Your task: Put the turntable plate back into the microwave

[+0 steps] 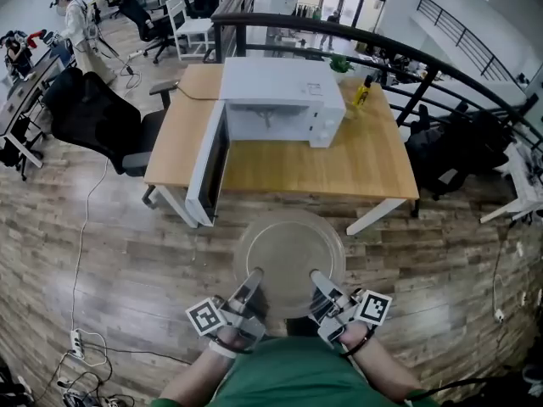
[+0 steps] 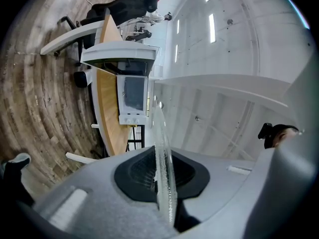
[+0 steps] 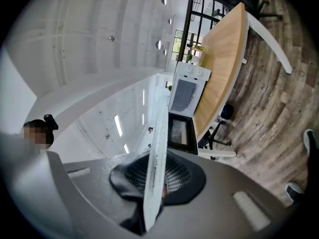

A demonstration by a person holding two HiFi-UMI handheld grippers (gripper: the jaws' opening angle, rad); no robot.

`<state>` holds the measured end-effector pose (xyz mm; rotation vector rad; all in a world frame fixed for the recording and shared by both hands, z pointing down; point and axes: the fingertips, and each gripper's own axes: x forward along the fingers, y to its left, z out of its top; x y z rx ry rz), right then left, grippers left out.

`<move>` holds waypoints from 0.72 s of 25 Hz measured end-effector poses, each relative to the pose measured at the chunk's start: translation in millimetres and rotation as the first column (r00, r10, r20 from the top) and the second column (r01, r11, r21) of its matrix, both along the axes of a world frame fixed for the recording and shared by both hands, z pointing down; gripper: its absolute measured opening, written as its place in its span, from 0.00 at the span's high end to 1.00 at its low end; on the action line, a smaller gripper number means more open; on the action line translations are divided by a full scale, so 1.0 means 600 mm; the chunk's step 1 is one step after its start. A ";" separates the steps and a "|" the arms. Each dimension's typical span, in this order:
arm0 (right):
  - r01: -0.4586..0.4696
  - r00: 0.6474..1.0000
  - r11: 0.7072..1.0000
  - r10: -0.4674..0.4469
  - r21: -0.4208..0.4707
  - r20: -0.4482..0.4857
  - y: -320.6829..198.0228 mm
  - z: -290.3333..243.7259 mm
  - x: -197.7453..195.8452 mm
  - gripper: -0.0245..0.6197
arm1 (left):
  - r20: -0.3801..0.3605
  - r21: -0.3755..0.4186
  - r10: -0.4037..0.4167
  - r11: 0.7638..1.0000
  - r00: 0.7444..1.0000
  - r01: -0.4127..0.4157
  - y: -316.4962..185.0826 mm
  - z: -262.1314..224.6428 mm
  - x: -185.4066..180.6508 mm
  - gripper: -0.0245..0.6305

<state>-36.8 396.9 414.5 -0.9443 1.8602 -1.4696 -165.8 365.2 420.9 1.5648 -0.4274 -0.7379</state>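
I hold the clear glass turntable plate (image 1: 288,248) roughly level over the wooden floor, in front of the table. My left gripper (image 1: 254,276) is shut on its near left rim and my right gripper (image 1: 316,277) on its near right rim. In the left gripper view the plate's edge (image 2: 161,148) runs between the black pads (image 2: 137,176), which press on it. The right gripper view shows the same: the plate's rim (image 3: 155,158) is clamped between the pads (image 3: 179,176). The white microwave (image 1: 282,100) stands on the wooden table (image 1: 339,164), with its door (image 1: 207,170) swung open toward me on the left.
A yellow bottle (image 1: 363,91) and a green plant (image 1: 339,63) stand to the microwave's right. A black office chair (image 1: 93,113) sits left of the table. A dark railing (image 1: 407,58) curves behind it. A power strip (image 1: 77,342) and cables lie on the floor at lower left.
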 end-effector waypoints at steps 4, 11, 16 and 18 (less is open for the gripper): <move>0.021 1.000 1.000 -0.021 -0.021 0.015 -0.039 0.017 0.011 0.91 | 0.013 -0.019 -0.028 0.999 1.000 0.028 -0.032 0.011 0.010 0.91; 0.098 0.994 0.995 -0.096 -0.028 0.051 -0.135 0.033 0.056 0.91 | 0.060 -0.026 -0.107 0.994 0.992 0.109 -0.111 0.018 0.052 0.91; 0.146 0.986 0.989 -0.143 -0.033 0.081 -0.198 0.036 0.104 0.91 | 0.096 -0.021 -0.158 0.987 0.983 0.160 -0.163 0.015 0.099 0.91; 0.166 0.983 0.986 -0.162 -0.035 0.090 -0.220 0.036 0.124 0.90 | 0.104 -0.021 -0.179 0.983 0.978 0.182 -0.181 0.012 0.119 0.91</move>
